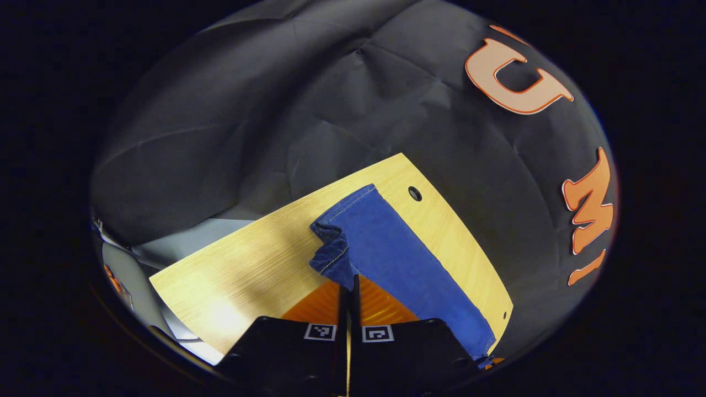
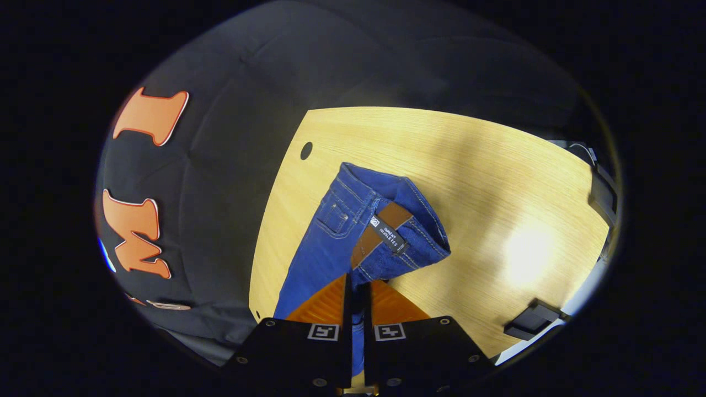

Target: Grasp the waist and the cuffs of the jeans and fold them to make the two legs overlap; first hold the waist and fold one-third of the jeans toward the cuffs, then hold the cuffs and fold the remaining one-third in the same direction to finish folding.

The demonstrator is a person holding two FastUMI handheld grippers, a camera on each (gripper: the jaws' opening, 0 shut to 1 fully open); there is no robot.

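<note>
The blue jeans lie on a light wooden table (image 1: pixel 248 264). In the left gripper view the cuff end of the jeans (image 1: pixel 386 248) stretches away to the right, and my left gripper (image 1: pixel 348 285) is shut on a bunched cuff corner (image 1: pixel 331 256) raised off the wood. In the right gripper view the waist end of the jeans (image 2: pixel 353 220) shows its pocket, brown inner band and label. My right gripper (image 2: pixel 357 282) is shut on the waistband edge, which curls up toward the camera.
The table has a small round hole (image 1: pixel 415 193) near its far edge, seen again as a hole (image 2: pixel 306 150) in the right gripper view. Black cloth walls surround the table. A dark bracket (image 2: pixel 532 325) sits at the table's near right edge.
</note>
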